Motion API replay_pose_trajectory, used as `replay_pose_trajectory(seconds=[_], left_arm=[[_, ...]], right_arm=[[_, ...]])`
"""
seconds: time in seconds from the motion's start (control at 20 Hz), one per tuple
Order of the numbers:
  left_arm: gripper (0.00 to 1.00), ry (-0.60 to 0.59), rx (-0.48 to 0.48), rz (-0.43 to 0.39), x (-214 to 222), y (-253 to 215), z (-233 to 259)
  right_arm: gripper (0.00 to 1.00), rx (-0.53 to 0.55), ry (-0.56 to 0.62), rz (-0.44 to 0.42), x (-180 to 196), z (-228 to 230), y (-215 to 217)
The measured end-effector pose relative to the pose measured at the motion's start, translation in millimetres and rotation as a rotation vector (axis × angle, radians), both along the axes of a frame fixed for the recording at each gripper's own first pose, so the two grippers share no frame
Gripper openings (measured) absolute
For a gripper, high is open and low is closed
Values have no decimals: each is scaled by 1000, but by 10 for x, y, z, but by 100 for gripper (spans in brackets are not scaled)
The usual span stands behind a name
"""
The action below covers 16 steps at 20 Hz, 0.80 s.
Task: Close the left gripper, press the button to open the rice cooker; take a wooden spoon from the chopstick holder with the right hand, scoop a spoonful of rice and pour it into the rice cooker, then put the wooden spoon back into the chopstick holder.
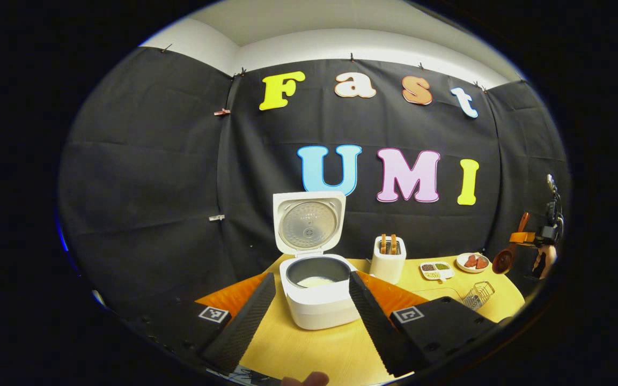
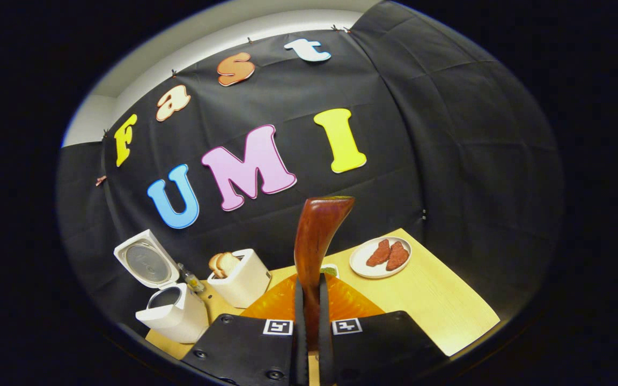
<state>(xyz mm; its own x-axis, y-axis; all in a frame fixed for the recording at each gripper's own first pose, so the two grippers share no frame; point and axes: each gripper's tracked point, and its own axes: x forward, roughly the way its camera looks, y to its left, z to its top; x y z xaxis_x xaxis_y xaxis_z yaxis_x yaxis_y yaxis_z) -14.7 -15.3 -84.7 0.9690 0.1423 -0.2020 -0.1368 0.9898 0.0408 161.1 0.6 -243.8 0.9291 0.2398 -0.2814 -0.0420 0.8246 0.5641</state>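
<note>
1. Nearest in the left gripper view, we see our left gripper [image 1: 309, 300] with its two fingers spread wide apart, empty, low over the pale wooden counter [image 1: 309, 348].
2. Between those fingers, farther off, stands the white rice cooker [image 1: 319, 300], lid raised upright, a little white rice in its dark inner pot.
3. In the right gripper view, our right gripper [image 2: 309, 316] is clamped on the handle of the reddish-brown wooden spoon [image 2: 317, 236], which rises up past the fingers, above an orange mat [image 2: 282, 303].
4. Beyond the cooker sits a white rectangular chopstick holder [image 1: 388, 260] with wooden pieces standing in it.
5. To its right lie a small divided white dish [image 1: 436, 269], a white plate of red slices [image 1: 472, 261] and a small wire basket [image 1: 478, 295].
6. At the far right of the left gripper view the spoon hangs bowl-down, off the counter's edge.
7. Black cloth walls the booth behind, a pale ceiling above.
</note>
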Motion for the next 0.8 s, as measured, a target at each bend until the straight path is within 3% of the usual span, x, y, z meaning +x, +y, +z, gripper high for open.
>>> replay_pose_trajectory(seconds=[0.3, 0.6, 0.8], left_arm=[[95, 13, -6, 27, -130, -81, 29], [95, 22, -1, 54, -211, -80, 40], [95, 29, -9, 61, -242, -49, -1]], right_arm=[[12, -27, 54, -12, 71, -530, -7], [12, -5, 86, 23, 58, -817, 284], [12, -47, 132, 12, -18, -1112, 421]])
